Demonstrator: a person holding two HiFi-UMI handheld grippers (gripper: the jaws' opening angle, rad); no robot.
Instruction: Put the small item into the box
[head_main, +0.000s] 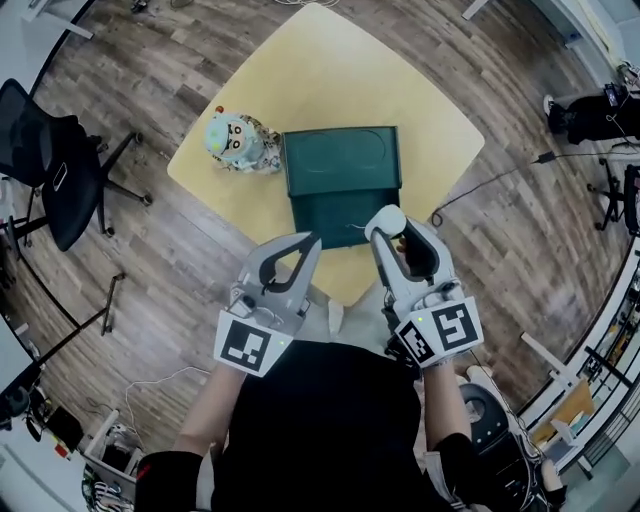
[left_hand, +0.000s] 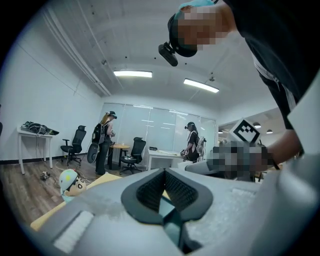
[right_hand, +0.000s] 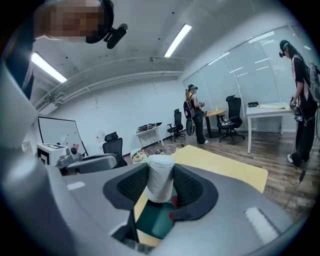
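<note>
A dark green box lies in the middle of the yellow table; its near part looks like a darker open hollow. My right gripper hovers over the box's near right corner, shut on a small white cylinder. In the right gripper view the cylinder stands upright between the pads, with the green box below. My left gripper hangs just before the box's near edge, jaws closed tip to tip with nothing in them; in its own view the left gripper shows the same.
A cartoon-head toy stands on the table just left of the box, also visible as the toy from the left gripper. A black office chair is at the left. A cable runs over the floor at the right. People stand far off.
</note>
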